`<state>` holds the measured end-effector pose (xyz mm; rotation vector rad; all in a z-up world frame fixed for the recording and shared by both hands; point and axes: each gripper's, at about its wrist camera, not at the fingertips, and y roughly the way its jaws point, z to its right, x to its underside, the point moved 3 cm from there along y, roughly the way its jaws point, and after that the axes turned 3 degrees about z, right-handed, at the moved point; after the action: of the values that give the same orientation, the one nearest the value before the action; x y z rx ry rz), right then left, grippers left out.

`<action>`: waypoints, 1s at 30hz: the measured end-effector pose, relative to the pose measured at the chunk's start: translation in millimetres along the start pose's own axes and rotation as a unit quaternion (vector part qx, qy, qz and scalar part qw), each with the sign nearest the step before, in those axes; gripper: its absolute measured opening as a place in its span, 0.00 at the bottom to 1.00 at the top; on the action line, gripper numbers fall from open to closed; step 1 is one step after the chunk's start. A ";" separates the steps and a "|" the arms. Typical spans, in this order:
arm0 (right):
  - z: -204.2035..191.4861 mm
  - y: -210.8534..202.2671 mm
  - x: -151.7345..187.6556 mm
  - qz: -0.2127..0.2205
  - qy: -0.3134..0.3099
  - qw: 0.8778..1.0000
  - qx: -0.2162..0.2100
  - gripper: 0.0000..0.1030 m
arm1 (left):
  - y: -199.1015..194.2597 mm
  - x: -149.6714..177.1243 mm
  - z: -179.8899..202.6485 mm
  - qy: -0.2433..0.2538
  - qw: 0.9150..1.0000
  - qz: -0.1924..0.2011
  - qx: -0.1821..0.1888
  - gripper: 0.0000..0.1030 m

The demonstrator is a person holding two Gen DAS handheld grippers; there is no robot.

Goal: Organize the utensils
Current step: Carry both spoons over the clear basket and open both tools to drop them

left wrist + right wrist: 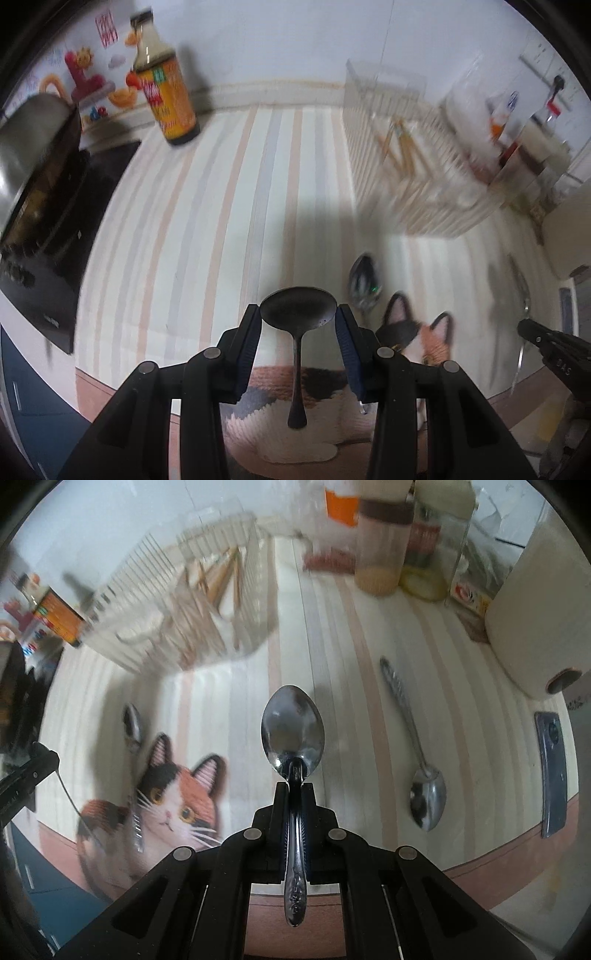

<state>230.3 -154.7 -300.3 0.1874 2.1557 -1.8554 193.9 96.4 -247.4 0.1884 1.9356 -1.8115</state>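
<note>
Two spoons held; blurred rack (177, 602) hides its contents behind ribbed walls.

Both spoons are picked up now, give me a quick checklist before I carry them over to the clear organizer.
1. Left gripper hold on dark spoon: not ok, only the bowl edges are caught between wide-set fingers.
2. Right gripper hold on silver spoon: ok, shut tight on the neck.
3. Clear organizer has room: cannot tell, blurred; chopsticks stand inside.
4. Path over striped mat: ok, nothing stands between.
5. Utensils left behind: not ok, one spoon beside the phone, another by the cat print.
</note>
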 end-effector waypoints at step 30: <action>-45.1 -11.9 -212.5 0.031 0.073 0.987 -0.140 0.06 | -16.7 -211.2 65.9 -0.011 0.991 0.023 0.130 0.37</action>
<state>422.7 -93.3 -219.4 0.3325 2.4499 -1.5271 388.3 77.1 -142.1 0.2945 1.6616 -2.0208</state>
